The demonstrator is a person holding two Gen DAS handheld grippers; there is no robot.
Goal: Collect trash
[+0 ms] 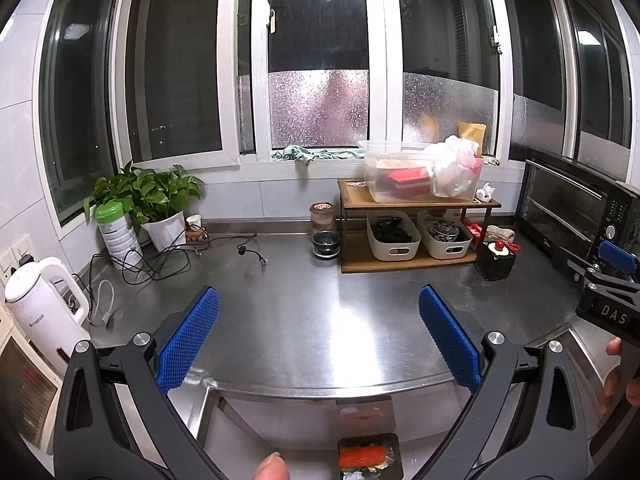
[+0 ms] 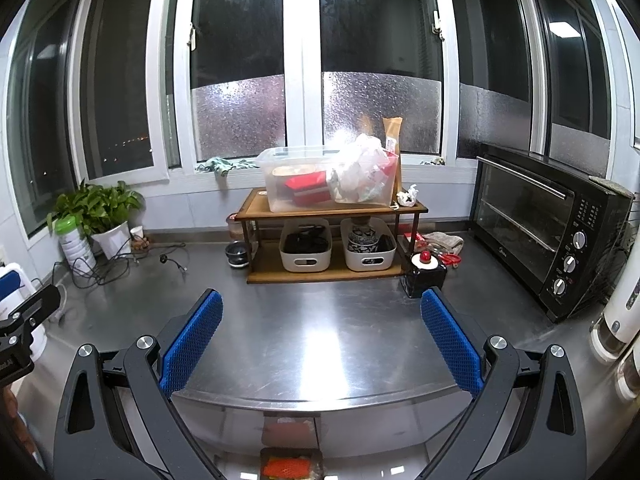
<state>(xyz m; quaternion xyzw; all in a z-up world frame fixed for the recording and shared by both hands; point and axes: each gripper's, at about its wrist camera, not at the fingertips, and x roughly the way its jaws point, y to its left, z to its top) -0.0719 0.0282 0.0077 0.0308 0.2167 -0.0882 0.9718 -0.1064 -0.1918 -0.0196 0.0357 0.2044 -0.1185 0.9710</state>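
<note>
A crumpled white paper wad (image 1: 485,192) (image 2: 408,195) lies on the top right corner of the wooden rack (image 1: 416,264) (image 2: 328,276), beside a clear plastic box. Below the counter's front edge sits a black bin (image 1: 370,456) (image 2: 290,465) holding an orange net and scraps. My left gripper (image 1: 319,292) hangs open over the steel counter (image 1: 312,320) with nothing between its blue pads. My right gripper (image 2: 321,294) is also open and empty above the counter (image 2: 320,328). Its blue tip shows at the right edge of the left wrist view (image 1: 616,264).
A white kettle (image 1: 44,304), a green-lidded canister (image 1: 118,236), a potted plant (image 1: 156,204), a paper cup (image 1: 193,221) and loose cables (image 1: 160,256) fill the left. A toaster oven (image 2: 544,232) stands on the right, with a black timer (image 2: 426,274) in front of the rack.
</note>
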